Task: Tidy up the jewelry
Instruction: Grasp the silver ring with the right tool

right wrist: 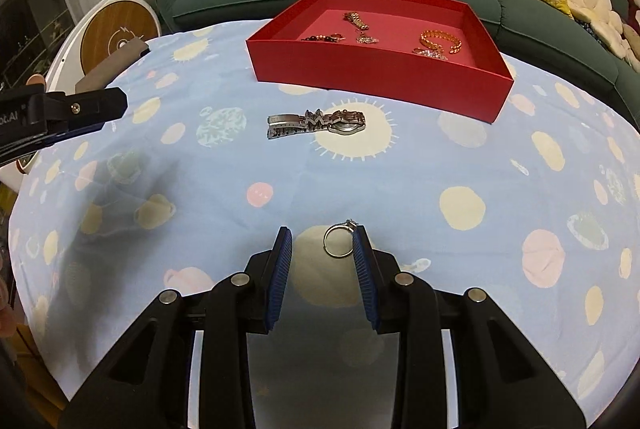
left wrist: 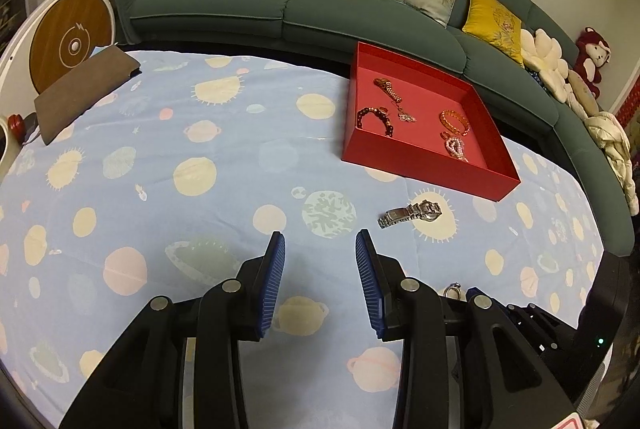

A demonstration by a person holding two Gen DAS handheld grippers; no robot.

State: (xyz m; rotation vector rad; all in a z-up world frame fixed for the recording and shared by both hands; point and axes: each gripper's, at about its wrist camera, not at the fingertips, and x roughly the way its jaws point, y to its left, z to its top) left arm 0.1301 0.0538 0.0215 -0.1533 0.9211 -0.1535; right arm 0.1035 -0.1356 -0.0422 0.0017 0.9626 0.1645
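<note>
A silver ring (right wrist: 338, 255) with a stone lies on the blue planet-print cloth between my right gripper's (right wrist: 323, 231) blue pads, close against the right pad (right wrist: 362, 261). The jaws stand apart and do not pinch it. The ring (left wrist: 452, 289) also shows low in the left wrist view. A silver watch (right wrist: 316, 124) (left wrist: 410, 213) lies stretched out in front of the red tray (right wrist: 376, 77) (left wrist: 420, 165). The tray holds several bracelets and a pendant. My left gripper (left wrist: 320, 235) is open and empty over the cloth, left of the watch.
A brown pouch (left wrist: 84, 89) lies at the table's far left, by a round white and wood device (left wrist: 70, 45). A green sofa (left wrist: 280, 9) with cushions curves behind the table. The left gripper's body (right wrist: 60, 113) juts in from the left in the right wrist view.
</note>
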